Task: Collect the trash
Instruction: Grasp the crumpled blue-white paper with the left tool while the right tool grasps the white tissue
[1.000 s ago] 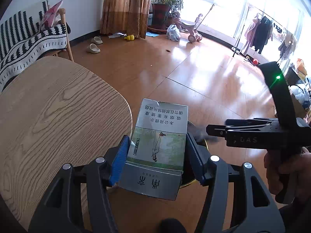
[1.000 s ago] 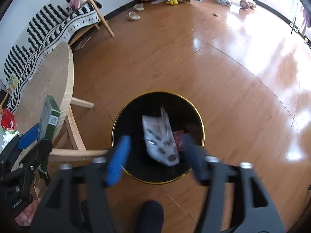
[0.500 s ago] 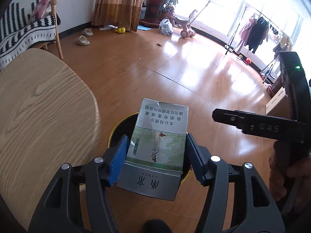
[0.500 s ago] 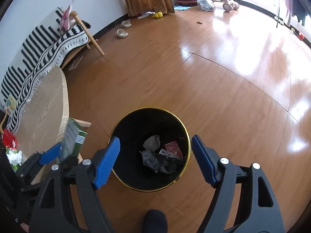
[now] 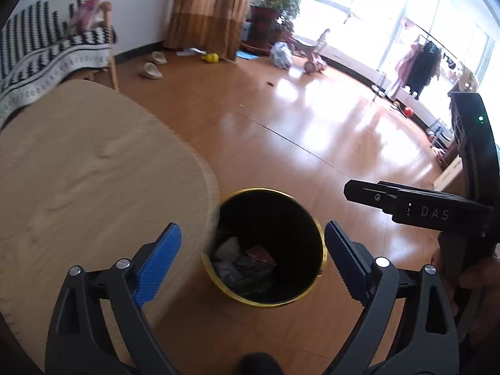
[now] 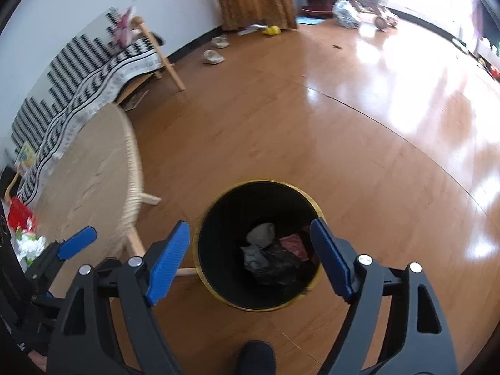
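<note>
Both grippers hang over the black bin with a gold rim, low in the middle of each view. The left gripper has just been opening; its blue jaws stand wide with nothing between them. The right gripper has been opening too and is wide and empty. Crumpled trash lies at the bottom of the bin. The wooden table fills the left side, right beside the bin. A dark shoe tip shows at the bottom edge.
</note>
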`<state>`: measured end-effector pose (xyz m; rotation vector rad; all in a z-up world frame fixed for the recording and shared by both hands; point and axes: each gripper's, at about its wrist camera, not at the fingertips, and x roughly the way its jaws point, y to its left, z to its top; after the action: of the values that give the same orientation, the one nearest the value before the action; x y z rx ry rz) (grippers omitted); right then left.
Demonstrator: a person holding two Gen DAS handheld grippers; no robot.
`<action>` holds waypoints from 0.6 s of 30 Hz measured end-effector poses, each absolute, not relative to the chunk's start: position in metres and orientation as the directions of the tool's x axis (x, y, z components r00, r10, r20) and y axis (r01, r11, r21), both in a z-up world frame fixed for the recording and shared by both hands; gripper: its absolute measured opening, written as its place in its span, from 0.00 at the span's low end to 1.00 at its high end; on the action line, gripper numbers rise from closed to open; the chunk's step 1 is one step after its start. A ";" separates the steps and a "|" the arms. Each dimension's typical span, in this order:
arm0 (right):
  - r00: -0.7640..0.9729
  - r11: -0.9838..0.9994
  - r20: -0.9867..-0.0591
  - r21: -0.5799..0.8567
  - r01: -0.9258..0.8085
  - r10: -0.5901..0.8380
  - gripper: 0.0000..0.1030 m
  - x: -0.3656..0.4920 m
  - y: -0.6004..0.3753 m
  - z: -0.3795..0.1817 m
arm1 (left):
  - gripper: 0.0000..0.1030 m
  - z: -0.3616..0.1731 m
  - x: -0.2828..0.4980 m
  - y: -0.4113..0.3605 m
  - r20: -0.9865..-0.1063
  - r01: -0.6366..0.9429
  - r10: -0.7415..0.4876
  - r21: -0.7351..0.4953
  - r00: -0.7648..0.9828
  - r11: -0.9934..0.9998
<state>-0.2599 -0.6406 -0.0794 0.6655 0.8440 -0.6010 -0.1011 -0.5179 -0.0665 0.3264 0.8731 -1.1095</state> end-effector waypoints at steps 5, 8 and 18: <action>0.578 0.747 -0.802 0.292 0.598 -0.150 0.77 -0.201 -0.593 -0.060 | 0.89 -0.038 -0.063 -0.449 -0.733 0.837 -0.620 -0.130 0.280 0.532; 0.606 0.808 -0.790 0.298 0.507 -0.089 0.77 -0.156 -0.553 -0.049 | 0.89 -0.023 -0.031 -0.392 -0.720 0.779 -0.589 -0.108 0.367 0.617; 0.642 0.936 -0.753 0.314 0.159 0.143 0.77 -0.014 -0.379 -0.021 | 0.89 0.002 0.065 -0.176 -0.700 0.488 -0.410 -0.102 0.584 0.867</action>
<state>-0.0139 -0.3788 -0.0214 0.3717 0.8790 -0.0092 0.0653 -0.1760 0.0021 0.1055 0.7888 -0.5250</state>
